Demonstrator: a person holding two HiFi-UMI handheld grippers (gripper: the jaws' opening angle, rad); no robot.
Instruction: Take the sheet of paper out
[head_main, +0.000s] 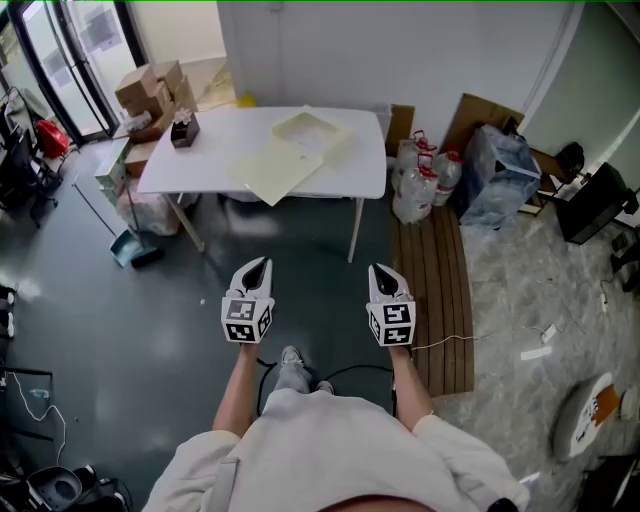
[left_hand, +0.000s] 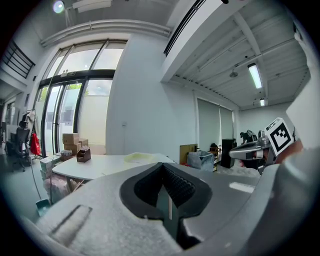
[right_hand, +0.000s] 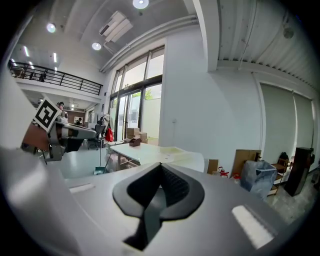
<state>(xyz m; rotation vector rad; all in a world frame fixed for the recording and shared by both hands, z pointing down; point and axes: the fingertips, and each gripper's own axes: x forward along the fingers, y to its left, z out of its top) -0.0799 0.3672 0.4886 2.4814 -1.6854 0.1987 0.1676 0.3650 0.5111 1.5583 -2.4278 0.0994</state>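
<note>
A white table (head_main: 200, 170) stands ahead of me, some way beyond both grippers. On it lies a large cream sheet of paper (head_main: 272, 168), partly under a shallow cream tray (head_main: 306, 128). In the left gripper view the table (left_hand: 95, 165) shows far off with the tray (left_hand: 140, 157) on it. The right gripper view shows the same table (right_hand: 137, 151) in the distance. My left gripper (head_main: 261, 263) is held out over the dark floor, shut and empty. My right gripper (head_main: 382, 269) is level with it, also shut with nothing between its jaws.
A small brown box (head_main: 184, 128) sits at the table's left end. Cardboard boxes (head_main: 155, 90) and a dustpan (head_main: 132, 248) stand left of the table. Water bottles (head_main: 425, 175), a blue bag (head_main: 497, 170) and a wooden slatted board (head_main: 437, 290) are to its right.
</note>
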